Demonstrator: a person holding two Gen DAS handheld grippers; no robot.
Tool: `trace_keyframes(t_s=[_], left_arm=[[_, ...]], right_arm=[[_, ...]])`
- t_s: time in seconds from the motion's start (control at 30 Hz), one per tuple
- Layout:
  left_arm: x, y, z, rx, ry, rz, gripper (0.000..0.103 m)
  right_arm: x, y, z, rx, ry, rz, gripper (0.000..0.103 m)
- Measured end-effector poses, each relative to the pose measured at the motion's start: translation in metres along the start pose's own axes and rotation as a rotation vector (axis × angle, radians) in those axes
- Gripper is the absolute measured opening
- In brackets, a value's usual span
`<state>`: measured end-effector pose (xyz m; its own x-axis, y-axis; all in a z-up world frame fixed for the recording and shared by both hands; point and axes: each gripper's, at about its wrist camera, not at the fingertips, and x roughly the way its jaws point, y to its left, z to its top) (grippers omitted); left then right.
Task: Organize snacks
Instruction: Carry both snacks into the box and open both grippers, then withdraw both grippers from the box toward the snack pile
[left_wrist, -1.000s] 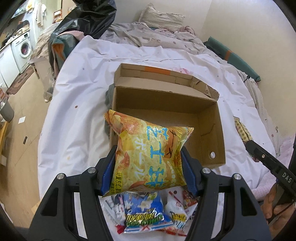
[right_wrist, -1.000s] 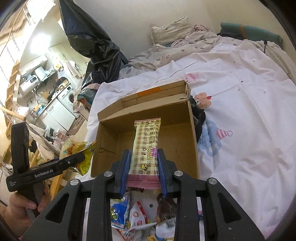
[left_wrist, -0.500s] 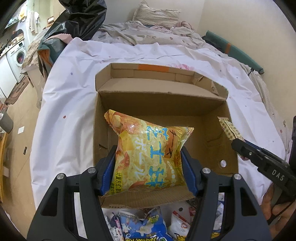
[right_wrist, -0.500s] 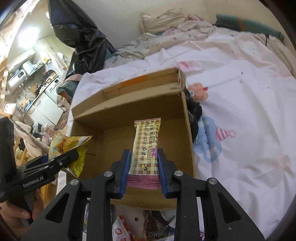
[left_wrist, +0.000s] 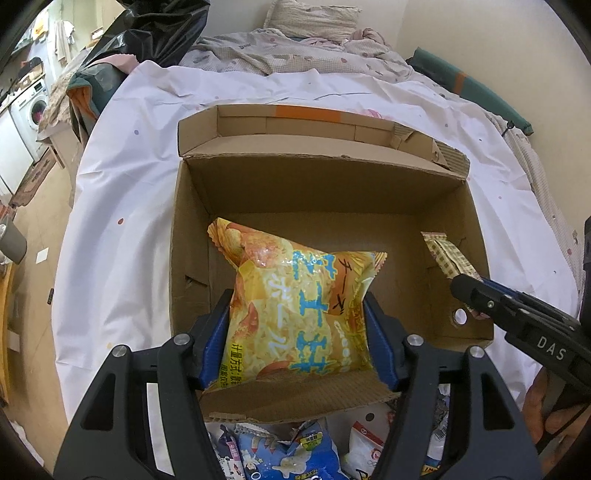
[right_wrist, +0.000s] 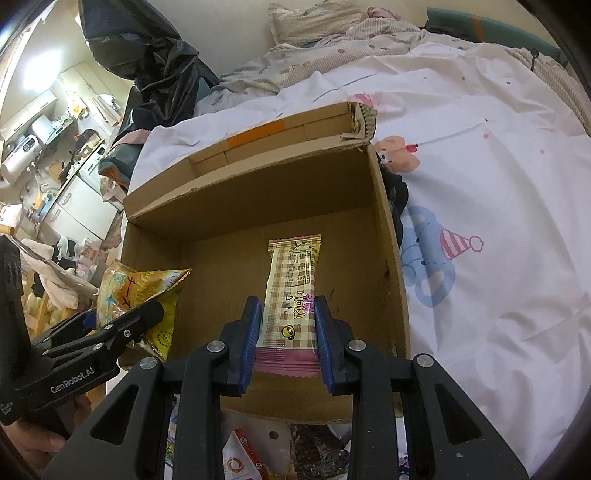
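Both grippers have been carried forward and lowered over the open cardboard box (left_wrist: 325, 192). A second ago the yellow snack bag (left_wrist: 299, 310) held in the left gripper (left_wrist: 297, 332) was seen in front of the box, above the loose packets on the bed; now it is held inside the box, past the near flap, with the box walls around it. The left gripper's jaws have just been opened slightly, yet the bag is seen still between the pads. The plaid wafer bar (right_wrist: 293, 291) in the right gripper (right_wrist: 288, 332) has likewise been brought from the near edge to within the box, and its tip is now seen in the left view by the right wall.
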<state>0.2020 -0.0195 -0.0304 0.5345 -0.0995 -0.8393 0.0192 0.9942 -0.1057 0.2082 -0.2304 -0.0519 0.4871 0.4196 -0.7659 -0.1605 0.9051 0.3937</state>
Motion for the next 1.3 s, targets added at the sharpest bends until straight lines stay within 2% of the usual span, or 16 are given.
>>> trace_keyframes(t_s=[0.13, 0.27, 0.3, 0.37, 0.43, 0.67, 1.0, 1.3], left_arm=[[0.001, 0.000, 0.001, -0.009, 0.004, 0.005, 0.065], [-0.001, 0.001, 0.001, -0.010, -0.018, 0.005, 0.082], [-0.004, 0.001, 0.001, -0.010, -0.030, 0.015, 0.091], [-0.008, 0.003, 0.001, -0.019, -0.050, 0.012, 0.098], [-0.009, 0.004, 0.002, -0.027, -0.048, 0.000, 0.098], [-0.009, 0.009, 0.000, -0.046, -0.037, -0.001, 0.098], [-0.025, 0.012, -0.006, -0.042, -0.080, -0.017, 0.098], [-0.050, 0.027, -0.016, -0.074, -0.137, 0.043, 0.098]], right_arm=[[0.002, 0.001, 0.000, -0.001, 0.002, 0.005, 0.030], [0.000, 0.000, 0.000, 0.016, -0.021, 0.022, 0.035], [-0.001, 0.001, 0.000, 0.015, -0.027, 0.015, 0.052], [-0.006, 0.000, 0.001, 0.025, -0.053, -0.001, 0.075], [-0.009, -0.002, 0.002, 0.037, -0.068, 0.003, 0.076], [-0.007, -0.007, 0.003, 0.060, -0.042, 0.010, 0.076], [-0.015, 0.005, 0.004, 0.030, -0.063, 0.031, 0.076], [-0.042, 0.007, -0.009, 0.019, -0.090, 0.040, 0.076]])
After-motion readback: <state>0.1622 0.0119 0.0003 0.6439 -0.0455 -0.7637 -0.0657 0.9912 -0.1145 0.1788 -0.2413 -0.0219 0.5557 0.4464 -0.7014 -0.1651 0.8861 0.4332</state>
